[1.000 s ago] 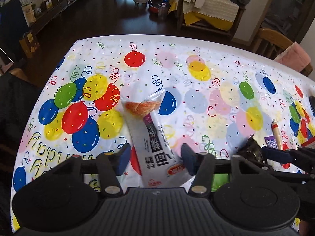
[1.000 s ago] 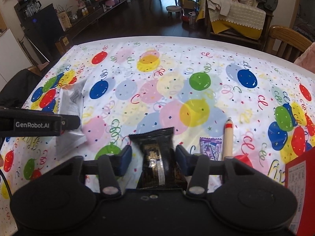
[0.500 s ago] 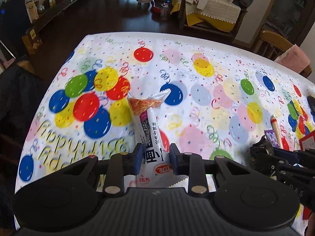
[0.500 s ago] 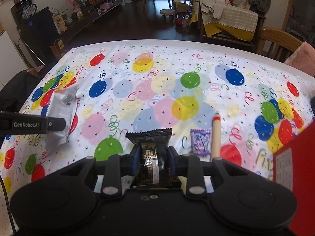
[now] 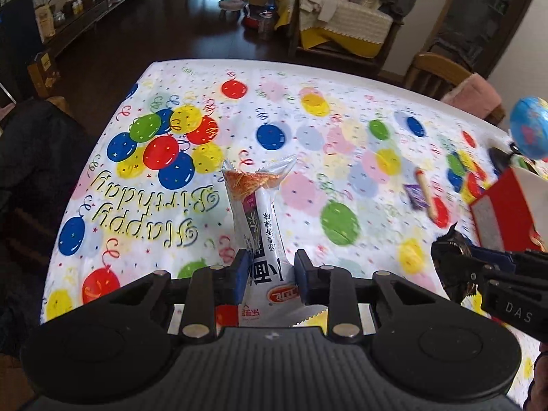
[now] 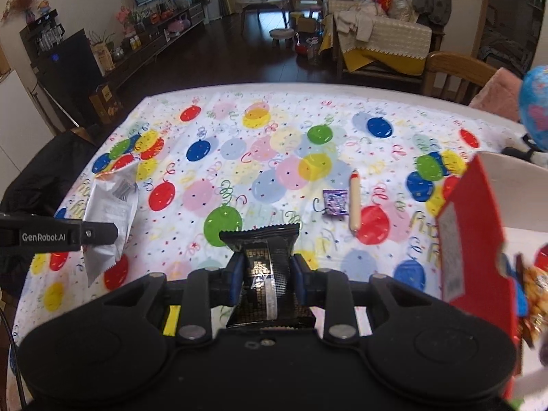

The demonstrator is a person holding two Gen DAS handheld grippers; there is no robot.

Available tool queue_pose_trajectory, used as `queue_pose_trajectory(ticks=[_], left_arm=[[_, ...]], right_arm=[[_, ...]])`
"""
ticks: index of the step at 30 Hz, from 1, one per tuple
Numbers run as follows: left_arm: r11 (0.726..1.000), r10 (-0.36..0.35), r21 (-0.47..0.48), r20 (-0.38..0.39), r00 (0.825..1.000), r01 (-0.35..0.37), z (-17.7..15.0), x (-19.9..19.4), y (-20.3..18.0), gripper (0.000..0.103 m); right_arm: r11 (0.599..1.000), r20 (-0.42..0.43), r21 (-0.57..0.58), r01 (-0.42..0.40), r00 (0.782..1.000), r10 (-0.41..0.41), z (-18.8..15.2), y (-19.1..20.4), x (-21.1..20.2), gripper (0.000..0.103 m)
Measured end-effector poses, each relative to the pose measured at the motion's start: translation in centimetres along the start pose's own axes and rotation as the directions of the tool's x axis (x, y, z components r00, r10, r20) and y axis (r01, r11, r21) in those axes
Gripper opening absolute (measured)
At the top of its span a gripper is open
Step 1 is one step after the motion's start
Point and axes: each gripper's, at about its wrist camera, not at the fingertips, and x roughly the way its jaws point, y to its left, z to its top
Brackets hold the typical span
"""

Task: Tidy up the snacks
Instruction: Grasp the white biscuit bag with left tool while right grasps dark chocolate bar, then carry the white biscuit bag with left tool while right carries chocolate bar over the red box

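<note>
My left gripper (image 5: 270, 274) is shut on a long white snack packet (image 5: 260, 212) with an orange top, held above the balloon tablecloth (image 5: 308, 157). The packet also shows in the right wrist view (image 6: 109, 212), with the left gripper at the left edge. My right gripper (image 6: 265, 277) is shut on a black snack packet (image 6: 265, 263), lifted off the table. The right gripper also shows in the left wrist view (image 5: 455, 260). A sausage stick (image 6: 354, 202) and a small purple packet (image 6: 334, 202) lie on the cloth. A red box (image 6: 472, 233) stands at the right with snacks inside.
A blue globe (image 6: 536, 106) stands at the far right edge. A wooden chair (image 6: 455, 72) with a pink cushion is behind the table. A dark chair back (image 5: 30, 171) is at the left. The table's far edge drops to a dark floor.
Both grippers closed on their packets and lifted them off the table. Both views rose and shifted right, so the red box and globe came into view.
</note>
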Motion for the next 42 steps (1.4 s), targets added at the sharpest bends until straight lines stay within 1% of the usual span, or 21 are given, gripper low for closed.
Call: queue_pose_trajectory(ticks=[7,14,19,22,25,29,33,36,39,42], left_arm=[[0.997,-0.059,0.044,0.036,0.998,0.057,-1.6,-4.8,-1.9,0.028],[0.99,-0.115,0.091,0.065,0.991,0.109,-2.8,-8.6,-4.2,0.028],[0.982,-0.149,0.133,0.094,0.984,0.135,-3.3,-11.0,-6.6,0.028],[0.976,-0.161,0.16,0.1,0.982,0.144,-3.6,-11.7,-8.4,0.028],[0.976,-0.151,0.171,0.091,0.984,0.134,-4.0,-11.3,-10.0,0.028],[0.986,-0.109,0.132,0.056,0.992,0.101,-4.4,-9.3,-11.0,0.028],[0.993,-0.063,0.102,0.004,0.998,0.063,-5.3,-6.9,-11.1,0.028],[0.996,-0.027,0.086,-0.026,0.999,0.029,-5.9,-5.3,-10.8,0.028],[0.997,-0.009,0.07,-0.059,0.998,0.013,-6.3,-3.8,-10.4,0.028],[0.997,0.0,0.082,-0.077,0.997,0.006,-6.7,-2.7,-10.3,0.03]], right_arm=[[0.999,0.059,0.032,0.032,0.998,-0.033,-1.8,0.1,-5.5,0.028],[0.995,0.111,0.08,0.064,0.991,-0.073,-3.4,-0.4,-10.2,0.028],[0.992,0.153,0.104,0.071,0.984,-0.086,-4.1,-1.3,-13.0,0.028],[0.991,0.173,0.113,0.068,0.981,-0.087,-4.4,-2.3,-14.2,0.028],[0.99,0.178,0.122,0.067,0.98,-0.088,-4.9,-3.8,-14.8,0.028],[0.991,0.163,0.123,0.057,0.984,-0.077,-5.2,-6.0,-14.6,0.028],[0.993,0.14,0.119,0.026,0.989,-0.043,-6.0,-7.2,-13.8,0.028],[0.994,0.108,0.11,0.021,0.994,-0.033,-6.8,-7.7,-12.7,0.028],[0.994,0.081,0.112,0.016,0.996,-0.025,-7.4,-7.9,-11.6,0.028],[0.993,0.058,0.113,0.015,0.998,-0.021,-8.1,-7.9,-10.7,0.028]])
